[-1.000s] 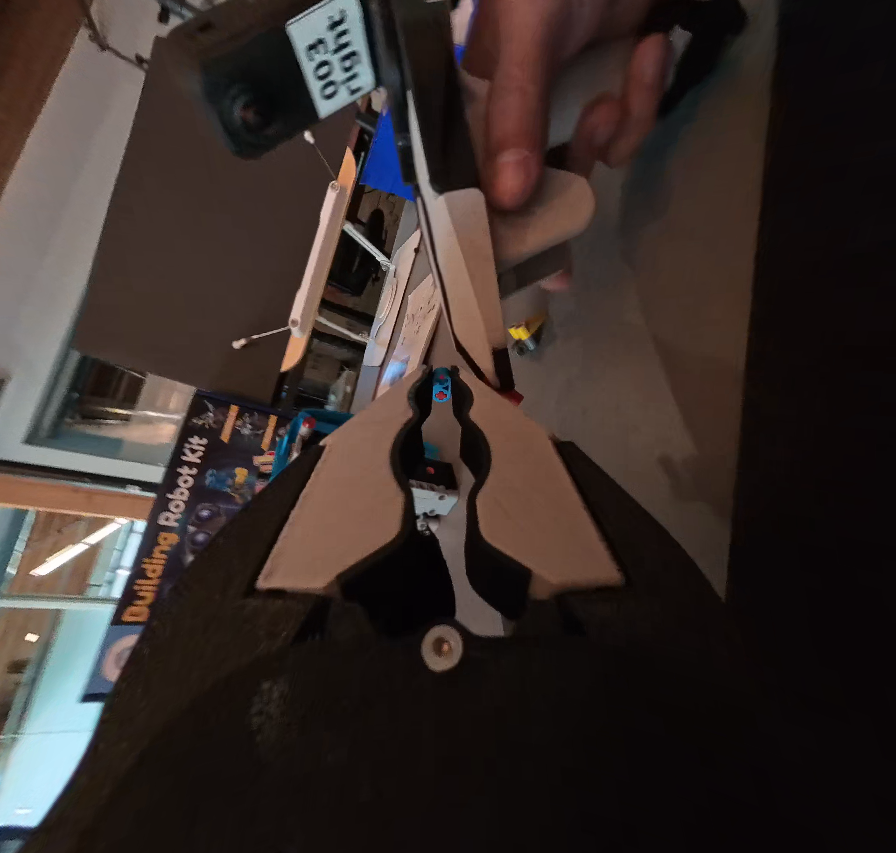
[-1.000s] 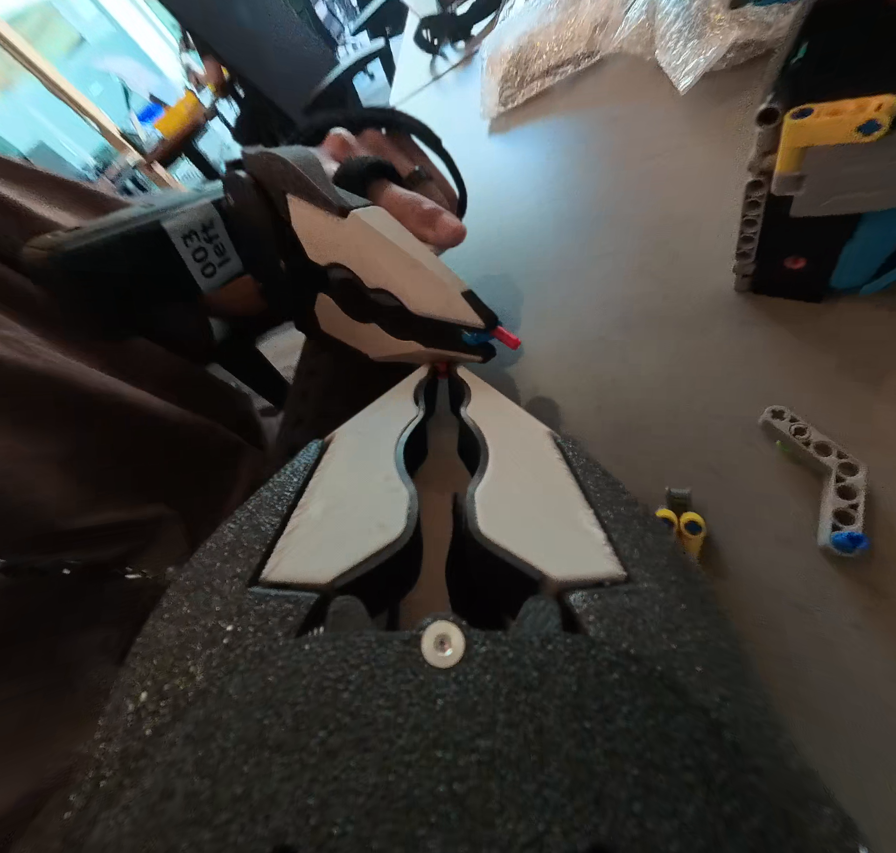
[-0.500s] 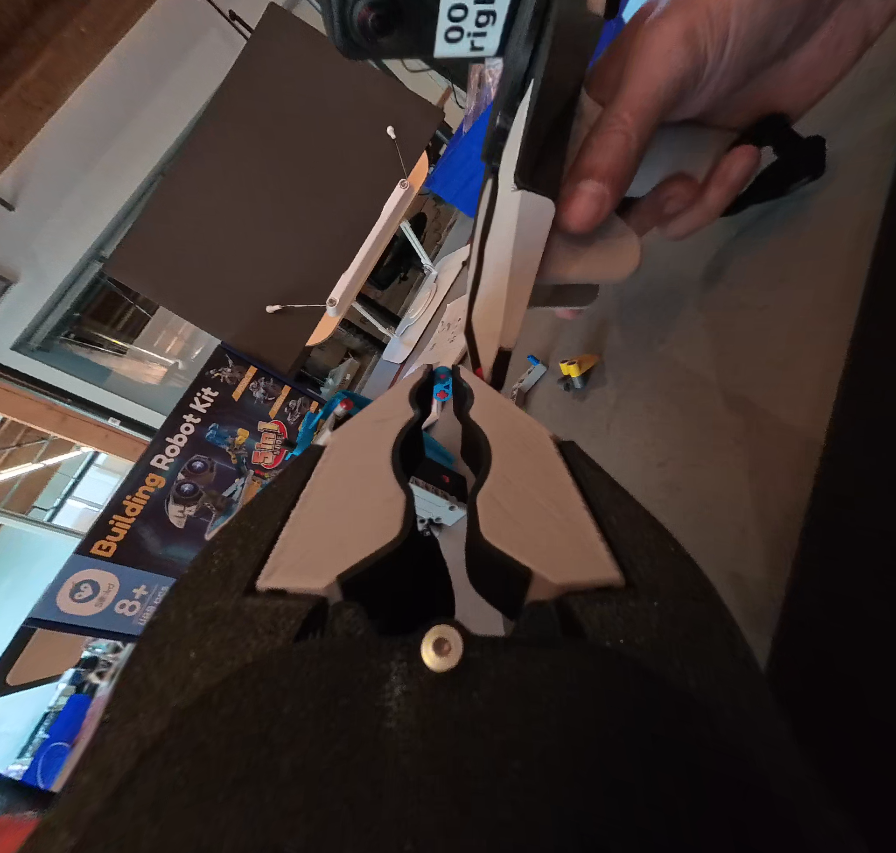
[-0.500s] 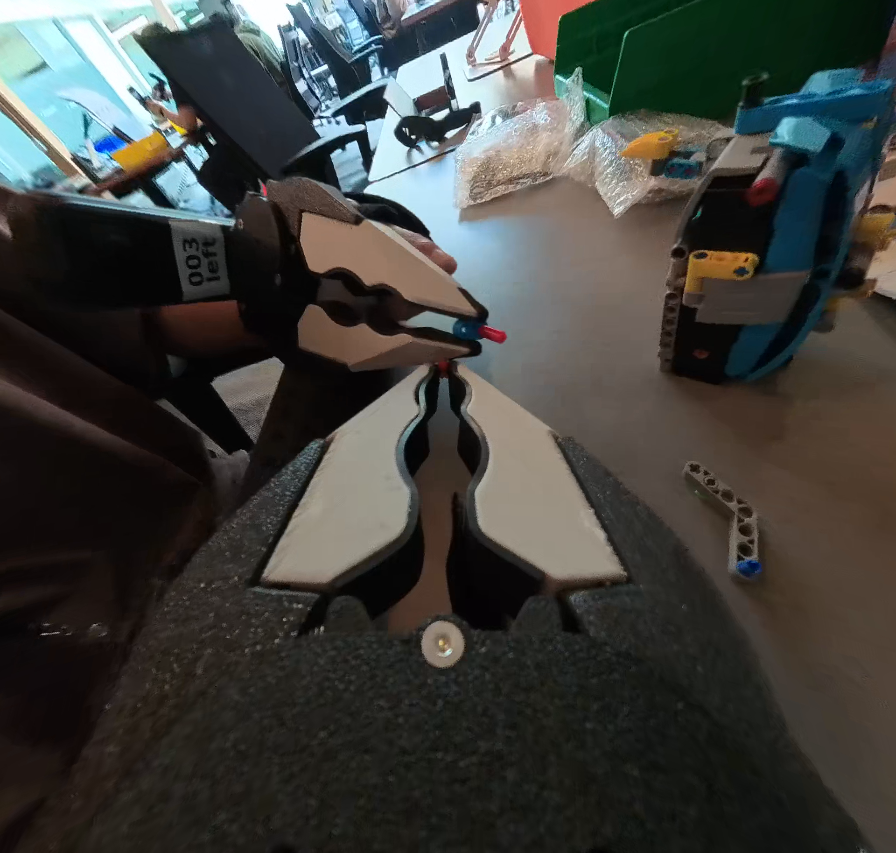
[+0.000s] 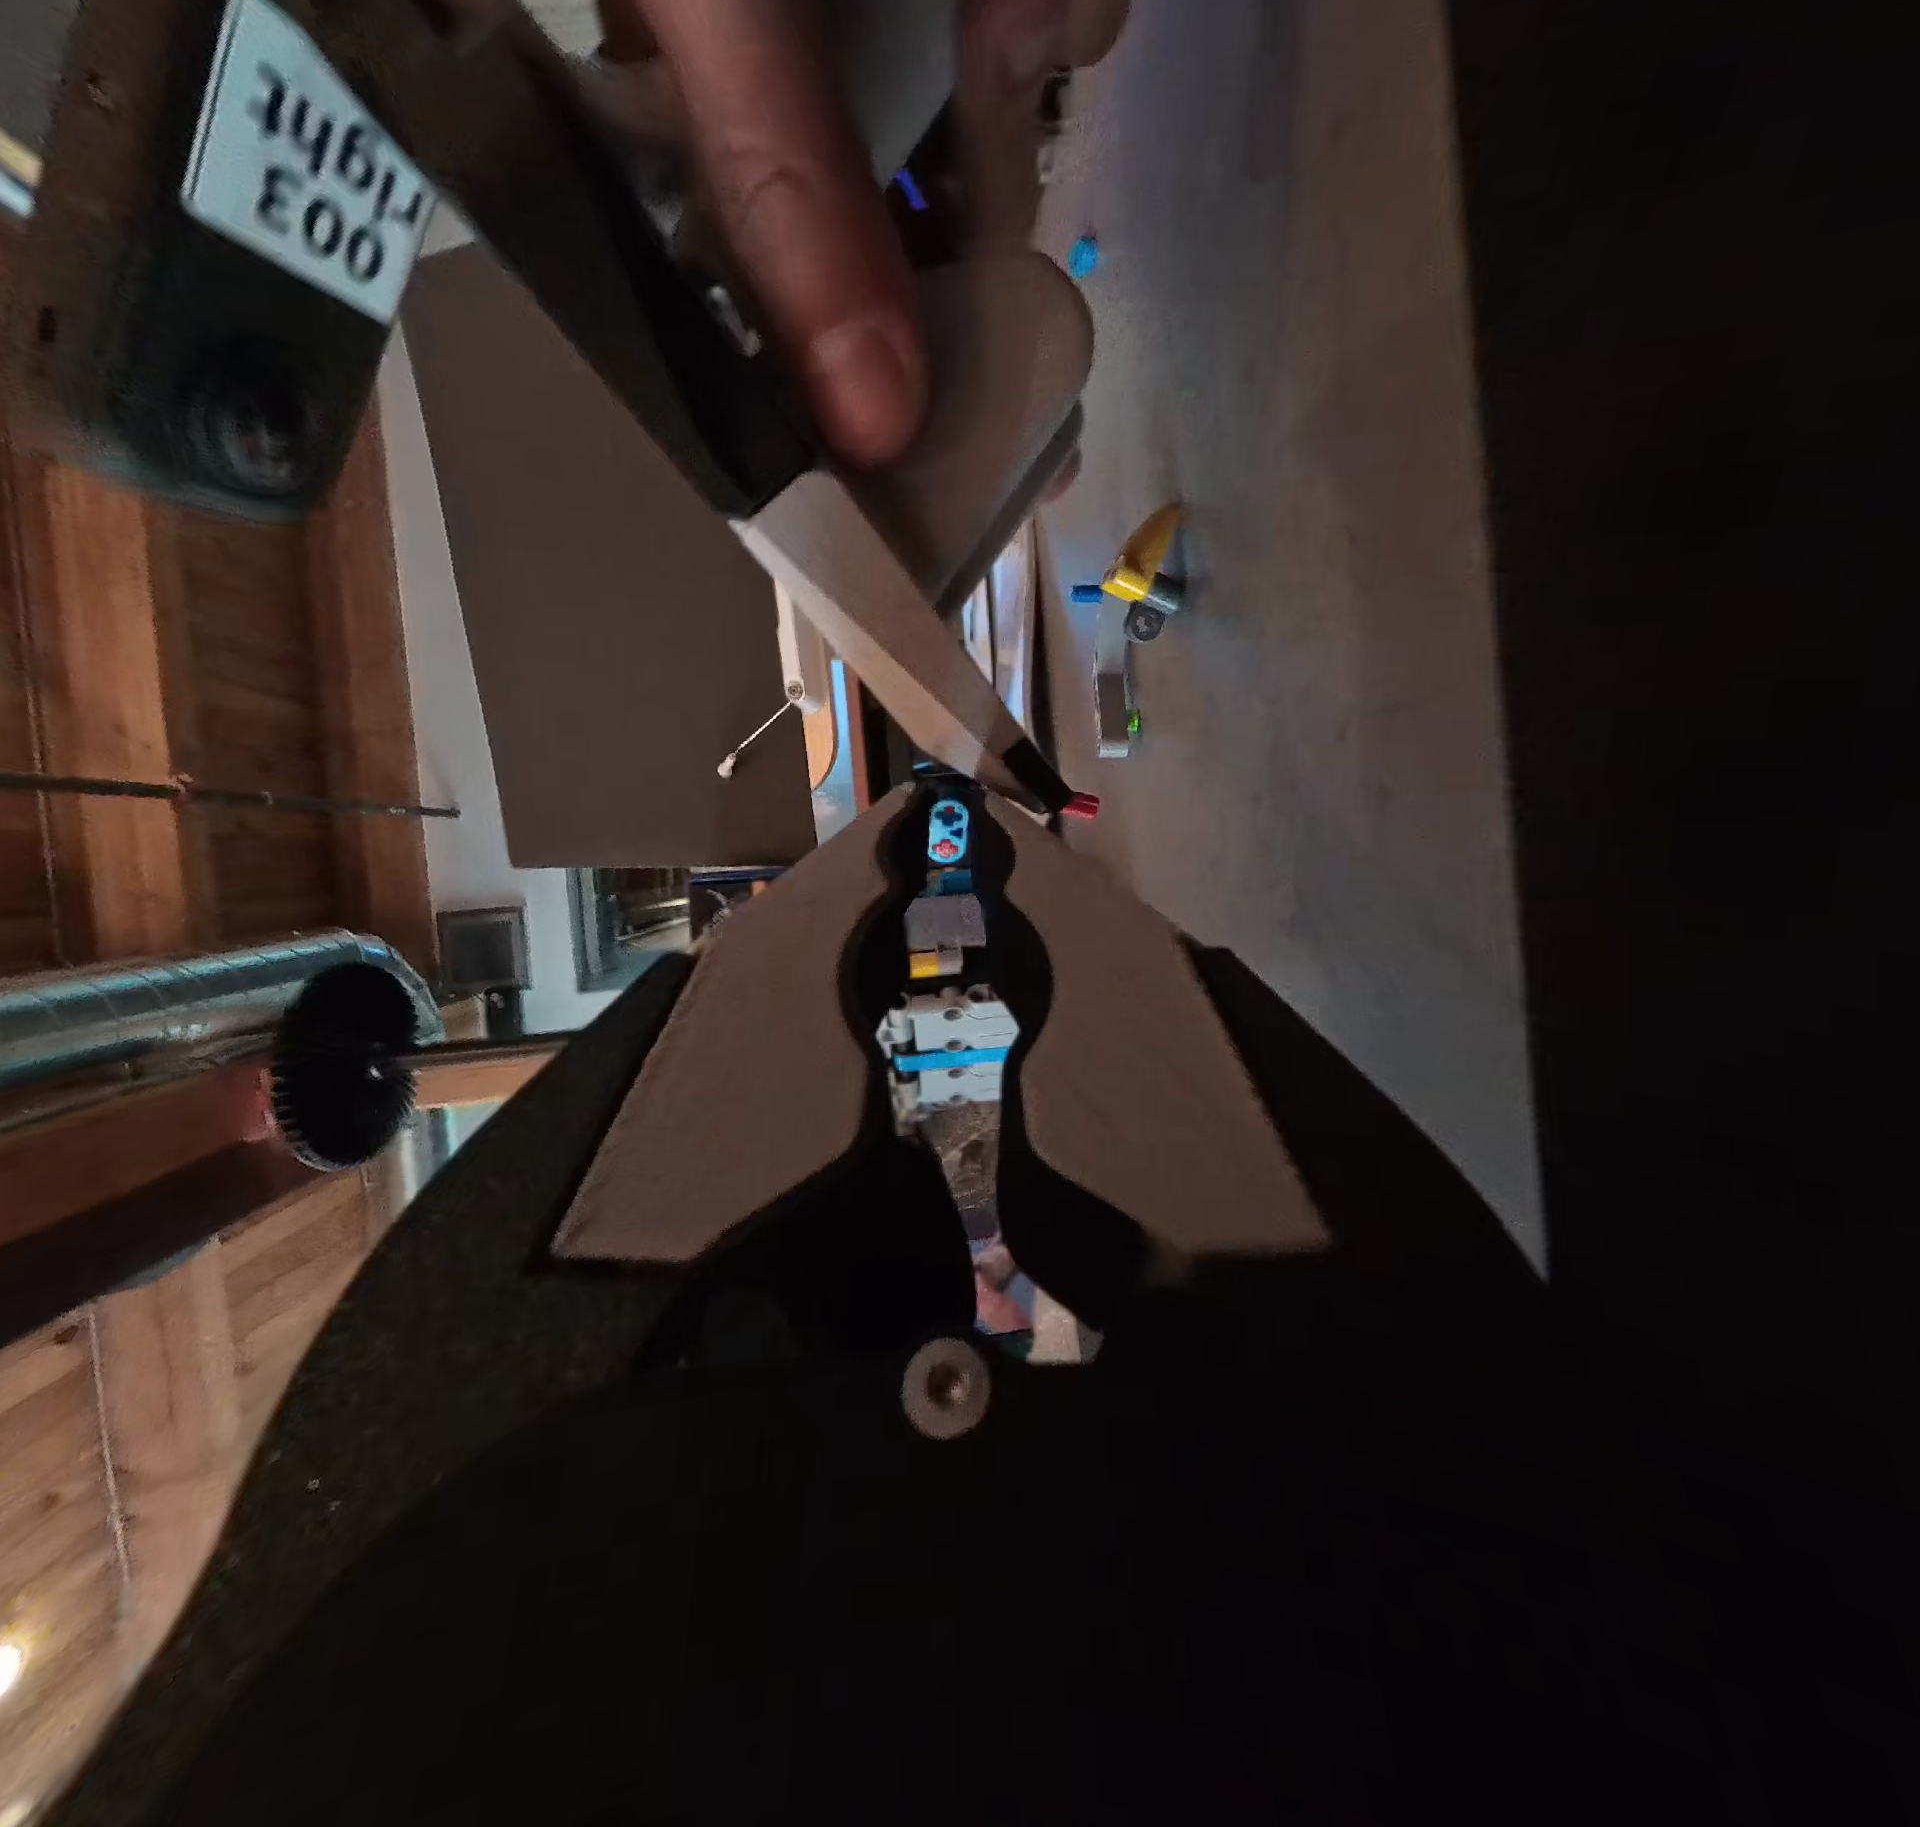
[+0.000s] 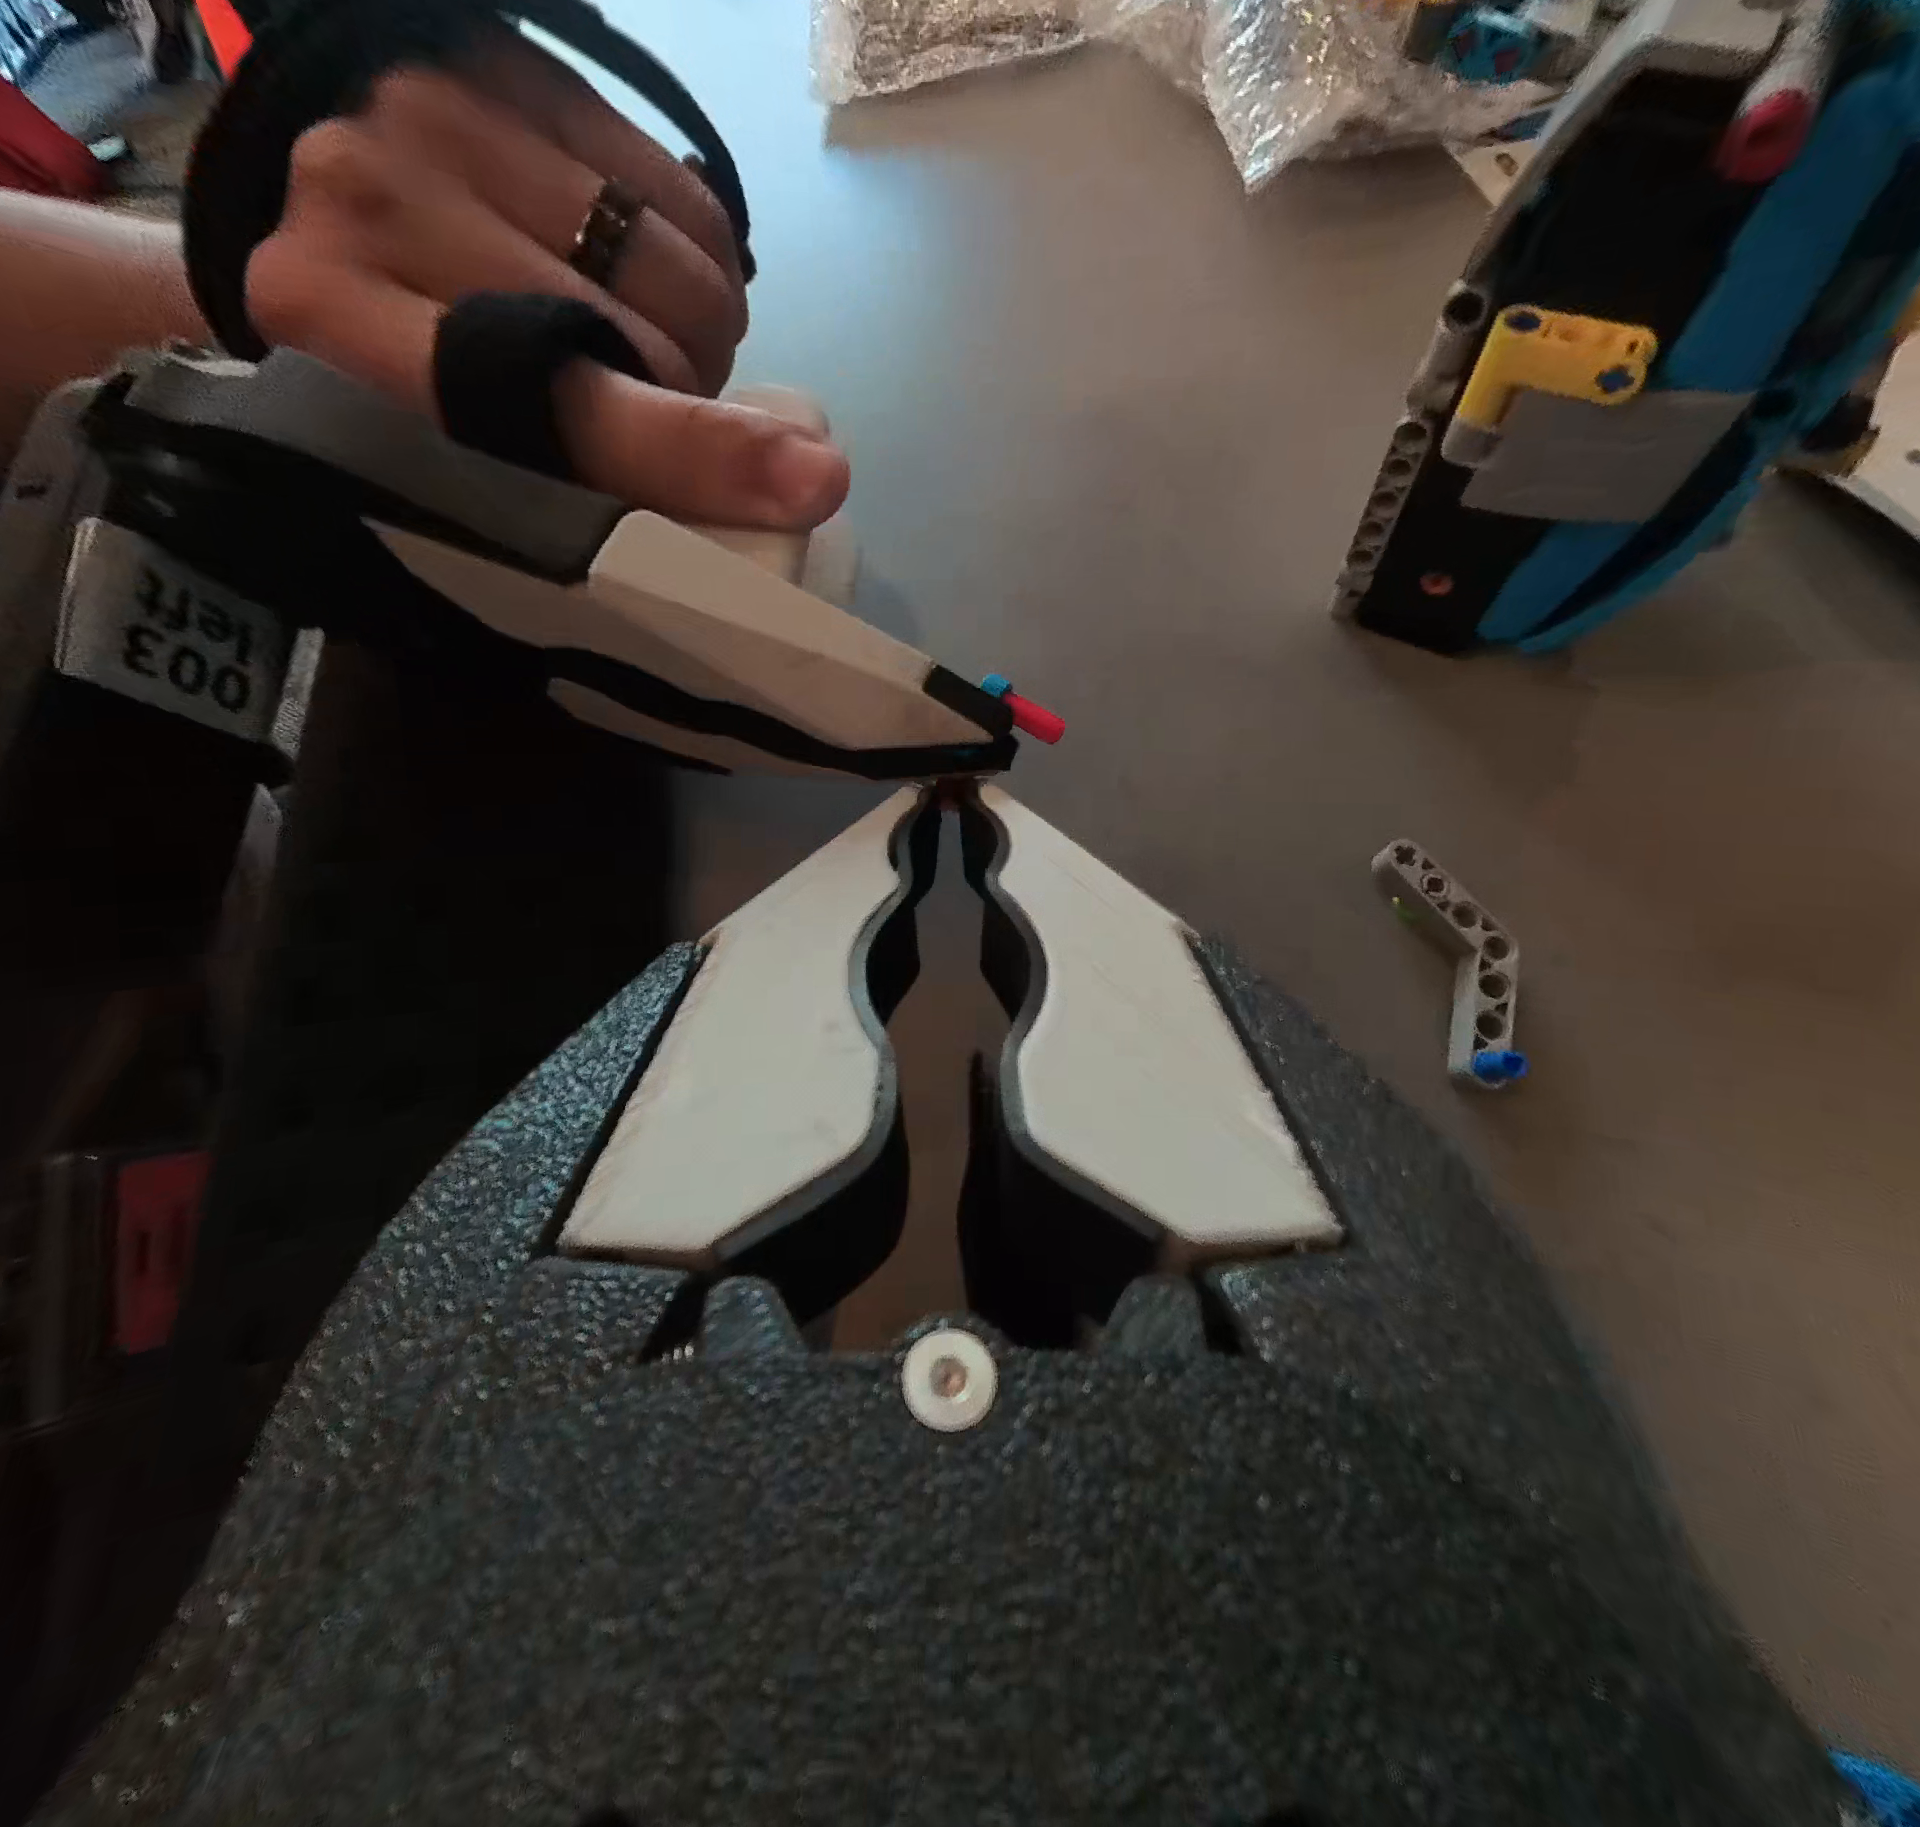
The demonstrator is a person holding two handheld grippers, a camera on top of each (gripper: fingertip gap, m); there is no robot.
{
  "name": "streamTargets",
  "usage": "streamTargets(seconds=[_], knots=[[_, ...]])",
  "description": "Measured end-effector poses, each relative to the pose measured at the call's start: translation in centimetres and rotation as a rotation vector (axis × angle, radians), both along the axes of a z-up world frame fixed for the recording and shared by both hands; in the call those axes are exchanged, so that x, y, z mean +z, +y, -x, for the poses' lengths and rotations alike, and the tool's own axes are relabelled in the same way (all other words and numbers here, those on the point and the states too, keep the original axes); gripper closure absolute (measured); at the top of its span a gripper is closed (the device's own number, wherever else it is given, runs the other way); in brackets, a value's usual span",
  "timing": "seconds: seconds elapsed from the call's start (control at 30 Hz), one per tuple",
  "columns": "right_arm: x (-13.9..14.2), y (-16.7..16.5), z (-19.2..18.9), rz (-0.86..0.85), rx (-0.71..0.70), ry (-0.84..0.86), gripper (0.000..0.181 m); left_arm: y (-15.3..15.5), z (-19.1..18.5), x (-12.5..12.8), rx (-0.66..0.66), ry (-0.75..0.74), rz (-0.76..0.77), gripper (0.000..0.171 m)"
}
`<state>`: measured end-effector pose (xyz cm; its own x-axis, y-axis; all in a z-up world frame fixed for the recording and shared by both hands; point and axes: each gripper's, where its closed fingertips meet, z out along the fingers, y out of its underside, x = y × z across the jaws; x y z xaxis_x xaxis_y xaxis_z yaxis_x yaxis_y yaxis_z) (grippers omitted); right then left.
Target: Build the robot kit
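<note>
My left gripper (image 5: 948,803) is shut on a small blue connector (image 5: 948,832) with a red pin in one of its holes. In the right wrist view the left gripper (image 6: 982,733) comes in from the left, and the connector's red pin (image 6: 1034,719) sticks out past its tip. My right gripper (image 6: 951,792) is shut on a small red pin (image 5: 1081,806), which shows only as a red speck at its own tips. The two gripper tips nearly touch above the grey table (image 6: 1195,582). A hand (image 6: 499,250) holds each gripper.
A blue, black and grey built model (image 6: 1662,375) stands at the right. A grey bent beam (image 6: 1455,956) with a blue pin lies on the table. Clear plastic bags (image 6: 1039,1) lie at the back. A yellow piece (image 5: 1143,556) lies beyond the tips. Left and right tips are no more than a few centimetres apart.
Both grippers have tilted and turned while staying shut on their parts. Their tips stay close together. The right gripper's red pin now shows beside the blue connector.
</note>
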<state>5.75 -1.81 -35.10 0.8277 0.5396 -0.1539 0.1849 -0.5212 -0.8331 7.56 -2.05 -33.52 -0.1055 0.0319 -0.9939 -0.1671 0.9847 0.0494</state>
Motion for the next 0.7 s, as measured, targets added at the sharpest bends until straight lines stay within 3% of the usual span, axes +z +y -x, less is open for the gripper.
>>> streamTargets(seconds=[0.1, 0.2, 0.27, 0.37, 0.43, 0.7], knots=[[1.5, 0.0, -0.2, -0.037, -0.010, 0.103, 0.177, 0.4, -0.1, 1.5, 0.008, -0.058, 0.232, 0.166], [4.5, -0.1, -1.6, -0.138, -0.034, 0.219, 0.178, 0.6, 0.4, 4.8, -0.032, -0.146, 0.676, 0.165], [8.2, -0.7, -1.6, -0.284, -0.001, 0.386, 0.178, -0.5, 0.7, 6.8, -0.152, -0.147, 1.058, 0.165], [11.3, -1.4, -1.1, -0.443, 0.029, 0.441, 0.179, -1.7, 1.4, 9.1, -0.344, -0.123, 1.488, 0.165], [12.1, -1.9, -0.4, -0.483, 0.052, 0.459, 0.178, -1.9, 1.6, 9.5, -0.399, -0.099, 1.585, 0.165], [12.0, -2.1, 0.4, -0.473, 0.091, 0.461, 0.179, -2.8, 1.8, 9.7, -0.464, -0.051, 1.634, 0.165]])
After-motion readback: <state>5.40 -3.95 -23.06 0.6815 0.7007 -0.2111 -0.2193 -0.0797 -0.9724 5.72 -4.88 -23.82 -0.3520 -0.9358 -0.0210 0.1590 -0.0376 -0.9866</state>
